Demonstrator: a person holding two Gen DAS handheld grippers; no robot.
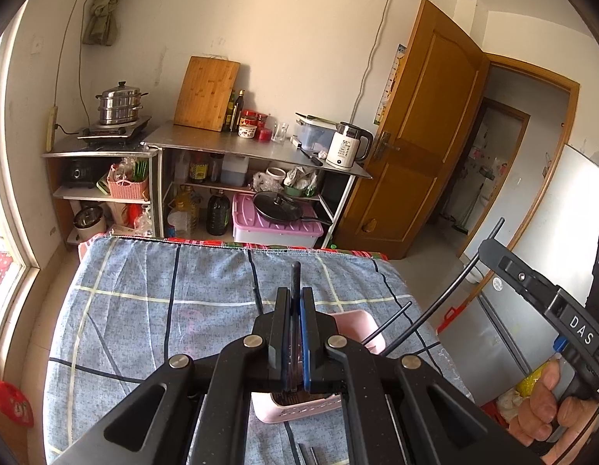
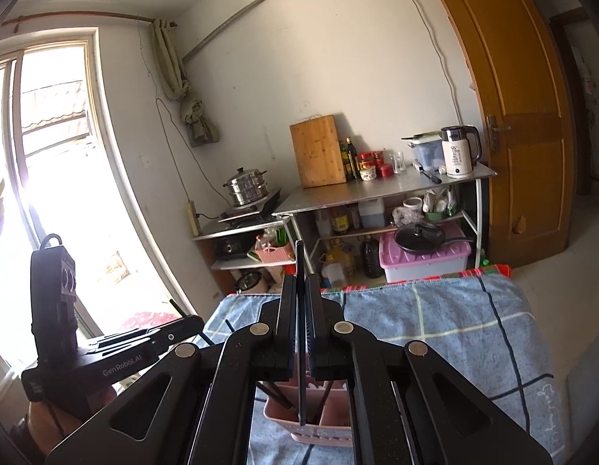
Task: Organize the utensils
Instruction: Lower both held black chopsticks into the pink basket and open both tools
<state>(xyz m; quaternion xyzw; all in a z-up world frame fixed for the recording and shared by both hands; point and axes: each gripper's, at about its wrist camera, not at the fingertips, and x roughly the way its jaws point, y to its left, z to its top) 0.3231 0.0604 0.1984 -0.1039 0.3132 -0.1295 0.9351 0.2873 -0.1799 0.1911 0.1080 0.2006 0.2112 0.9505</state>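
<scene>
Both jaws are clenched, each on a thin dark stick. Your left gripper [image 1: 296,298] pinches a black chopstick [image 1: 296,275] whose tip rises past the fingertips, while its lower end runs down between the fingers toward the pink holder [image 1: 361,327] below. Your right gripper [image 2: 300,290] grips another black chopstick [image 2: 300,333] the same way, upright, with the lower end reaching into the same pink holder [image 2: 322,432].

That holder sits on the blue checked cloth [image 1: 144,310] covering the table, near you and slightly right of centre in the left wrist view. Its pink walls have slots along the near side. Inside it, in the right wrist view, a few more dark sticks [image 2: 276,397] lean at angles against the walls; their exact number is hard to tell because the gripper frames hide much of the opening. In the left wrist view, two thin dark rods [image 1: 392,321] slant up out of the holder's right side.

Across the room, a pink storage box [image 1: 276,224] on the far shelf's lowest level carries a black pan [image 1: 278,205] on its lid. A pink basket [image 1: 126,186] on the left shelf holds green items. A clear tub [image 1: 313,135] stands on the steel counter beside the white kettle [image 1: 347,147].
</scene>
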